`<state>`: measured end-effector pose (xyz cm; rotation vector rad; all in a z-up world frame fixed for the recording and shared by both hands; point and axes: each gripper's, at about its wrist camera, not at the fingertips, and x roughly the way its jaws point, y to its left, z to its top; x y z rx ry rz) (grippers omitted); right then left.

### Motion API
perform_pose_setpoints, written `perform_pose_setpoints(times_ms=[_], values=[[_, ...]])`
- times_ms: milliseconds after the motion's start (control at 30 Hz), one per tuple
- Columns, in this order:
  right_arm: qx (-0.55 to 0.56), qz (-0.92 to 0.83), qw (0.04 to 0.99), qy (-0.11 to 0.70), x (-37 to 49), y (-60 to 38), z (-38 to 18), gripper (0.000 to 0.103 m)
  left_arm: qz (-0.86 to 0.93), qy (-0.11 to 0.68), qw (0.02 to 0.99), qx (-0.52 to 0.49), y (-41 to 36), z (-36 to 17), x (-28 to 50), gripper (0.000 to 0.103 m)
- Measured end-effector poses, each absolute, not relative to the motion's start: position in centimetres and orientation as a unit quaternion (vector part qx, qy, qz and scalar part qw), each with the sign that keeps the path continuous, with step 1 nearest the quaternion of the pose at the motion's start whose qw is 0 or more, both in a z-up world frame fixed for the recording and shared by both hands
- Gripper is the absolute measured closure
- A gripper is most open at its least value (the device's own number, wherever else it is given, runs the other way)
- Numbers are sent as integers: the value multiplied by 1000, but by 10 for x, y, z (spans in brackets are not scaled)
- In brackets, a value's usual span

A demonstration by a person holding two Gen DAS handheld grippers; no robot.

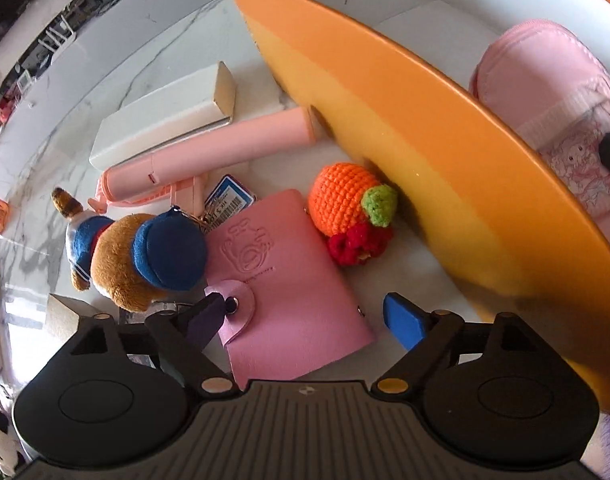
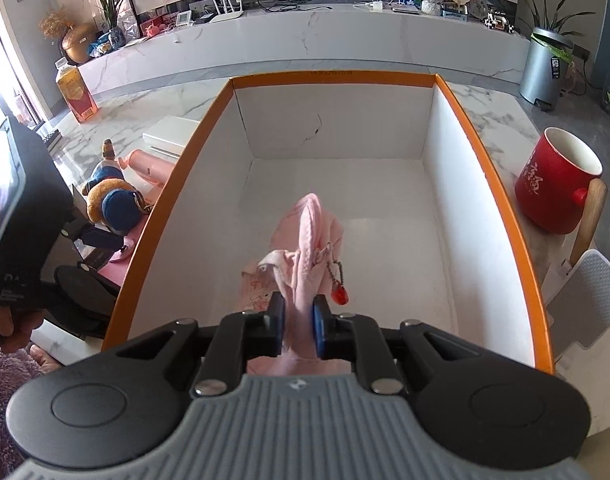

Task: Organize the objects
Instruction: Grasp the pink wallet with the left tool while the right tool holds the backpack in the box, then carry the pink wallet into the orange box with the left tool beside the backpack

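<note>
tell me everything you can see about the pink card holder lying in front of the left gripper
The pink card holder looks like soft leather, with an embossed logo on its cover and a rounded strap closed by a metal snap. It lies flat and shut on the marble table, between the open fingers of the left hand-held gripper, which do not press on it. The plush bear leans against one edge, and the crocheted orange sits just beyond it beside the orange box.

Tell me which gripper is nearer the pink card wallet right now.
Left. The left gripper hangs open right over the pink card wallet, fingers either side. The right gripper is inside the orange box, shut on the pink pouch.
</note>
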<state>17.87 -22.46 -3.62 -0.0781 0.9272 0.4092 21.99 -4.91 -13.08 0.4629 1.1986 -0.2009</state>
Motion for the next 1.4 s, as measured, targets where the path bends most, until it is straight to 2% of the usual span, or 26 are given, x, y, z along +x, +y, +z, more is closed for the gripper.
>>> perform_pose_setpoints(times_ms=[67, 133, 267, 333, 367, 400, 533, 633, 767, 933, 1233, 1400], values=[[-35, 197, 873, 445, 179, -224, -38, 87, -102, 563, 794, 206, -44, -131, 222, 1], [-34, 197, 873, 446, 180, -224, -39, 87, -102, 563, 794, 205, -40, -129, 223, 9], [-33, 198, 871, 448, 180, -225, -41, 87, -115, 563, 798, 181, -31, -122, 219, 15], [-34, 198, 871, 448, 179, -225, -42, 87, -124, 563, 805, 143, -21, -113, 218, 34], [-34, 197, 871, 448, 179, -225, -42, 87, -132, 559, 809, 123, -19, -104, 216, 50], [-34, 196, 872, 448, 179, -225, -42, 87, -137, 556, 813, 106, -15, -97, 215, 60], [-35, 197, 873, 446, 177, -223, -39, 87, -134, 549, 824, 44, 4, -82, 214, 75], [-40, 200, 874, 440, 174, -220, -34, 87, -133, 533, 836, 8, 17, -66, 209, 82], [-45, 202, 876, 436, 171, -218, -30, 87, -127, 537, 833, -43, 40, -59, 206, 84], [-50, 203, 875, 436, 172, -212, -30, 87, -123, 536, 835, -27, 47, -58, 204, 85], [-48, 209, 872, 440, 174, -206, -30, 87, -108, 525, 843, 44, 49, -52, 207, 84], [-46, 227, 869, 436, 177, -195, -26, 87, -98, 510, 844, 134, 32, -53, 211, 82]])
